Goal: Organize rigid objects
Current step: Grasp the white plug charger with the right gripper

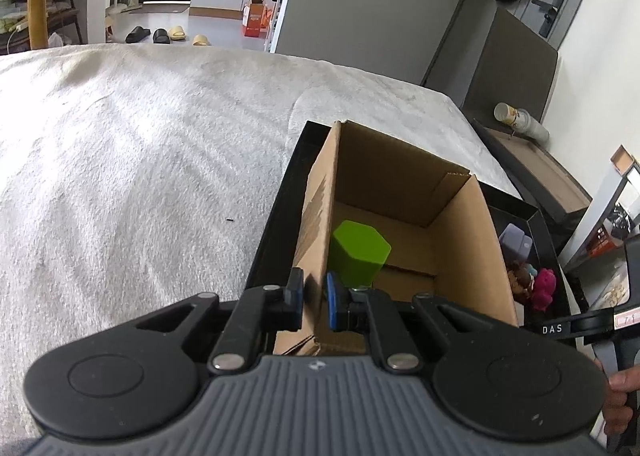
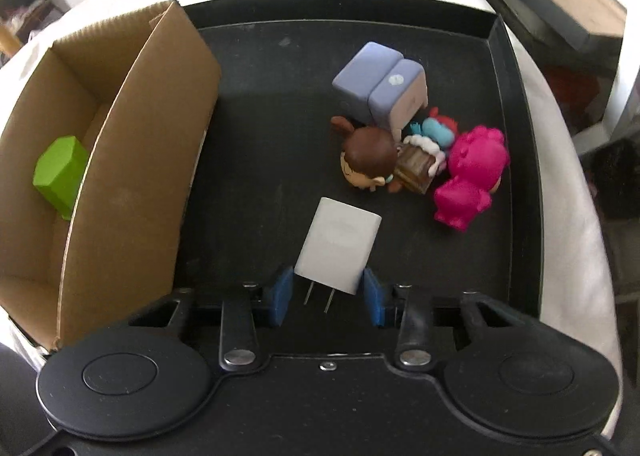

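An open cardboard box (image 1: 404, 184) (image 2: 132, 160) stands on the left of a black tray (image 2: 256, 56) and holds a green hexagonal block (image 1: 358, 252) (image 2: 60, 174). My left gripper (image 1: 314, 302) is shut on the box's left wall. My right gripper (image 2: 326, 296) has its blue pads on either side of a white plug charger (image 2: 338, 246), prongs toward the camera, and grips it over the tray. A lilac block (image 2: 380, 86), a brown-haired figurine (image 2: 370, 160) and a pink figurine (image 2: 470, 176) lie in the tray.
The tray (image 1: 276, 216) rests on a white fleecy bed cover (image 1: 140, 160). A dark shelf with paper cups (image 1: 520, 122) stands beyond the bed's right edge. Slippers and an orange box lie on the floor far behind.
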The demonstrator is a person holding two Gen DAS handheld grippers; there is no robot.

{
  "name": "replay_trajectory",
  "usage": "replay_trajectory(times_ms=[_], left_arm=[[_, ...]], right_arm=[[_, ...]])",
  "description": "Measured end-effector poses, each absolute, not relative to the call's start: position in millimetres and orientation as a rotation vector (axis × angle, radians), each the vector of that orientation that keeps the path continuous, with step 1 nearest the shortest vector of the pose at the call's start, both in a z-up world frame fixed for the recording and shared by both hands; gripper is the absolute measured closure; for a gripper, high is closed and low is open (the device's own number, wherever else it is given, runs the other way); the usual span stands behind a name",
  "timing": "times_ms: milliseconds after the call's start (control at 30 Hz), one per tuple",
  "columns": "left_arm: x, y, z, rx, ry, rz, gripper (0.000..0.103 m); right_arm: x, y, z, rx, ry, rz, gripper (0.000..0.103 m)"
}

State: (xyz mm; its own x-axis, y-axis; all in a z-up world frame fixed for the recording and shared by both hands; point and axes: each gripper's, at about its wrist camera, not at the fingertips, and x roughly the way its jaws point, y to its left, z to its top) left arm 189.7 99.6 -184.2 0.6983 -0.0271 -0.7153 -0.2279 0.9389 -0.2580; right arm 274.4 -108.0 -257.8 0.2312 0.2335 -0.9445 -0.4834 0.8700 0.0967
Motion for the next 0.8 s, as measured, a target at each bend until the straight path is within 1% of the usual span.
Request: replay_trajectory(times_ms=[267, 300, 367, 400, 433, 800], left_arm=[[188, 100, -189, -0.35, 0.787, 0.125, 0.093], [187, 100, -189, -0.353, 0.785, 0.124, 0.093], [187, 101, -189, -0.357, 0.783, 0.122, 0.093], [186, 101, -190, -0.36, 0.782, 0.121, 0.093], [186, 101, -189, -0.363, 0.782, 0.12, 0.093], [183, 95, -189, -0.329, 0.785, 0.114, 0.093]], right_arm=[[260, -103, -236, -0.281, 1.22, 0.513, 0.066], [258, -102, -232, -0.286, 1.212, 0.519, 0.072], [258, -99, -226, -0.289, 1.206, 0.525, 0.076], [258, -98, -222, -0.289, 1.202, 0.528, 0.085], [259, -98, -220, -0.29, 1.199, 0.537, 0.088], [254, -91, -196, -0.283, 1.178, 0.585, 0.089]])
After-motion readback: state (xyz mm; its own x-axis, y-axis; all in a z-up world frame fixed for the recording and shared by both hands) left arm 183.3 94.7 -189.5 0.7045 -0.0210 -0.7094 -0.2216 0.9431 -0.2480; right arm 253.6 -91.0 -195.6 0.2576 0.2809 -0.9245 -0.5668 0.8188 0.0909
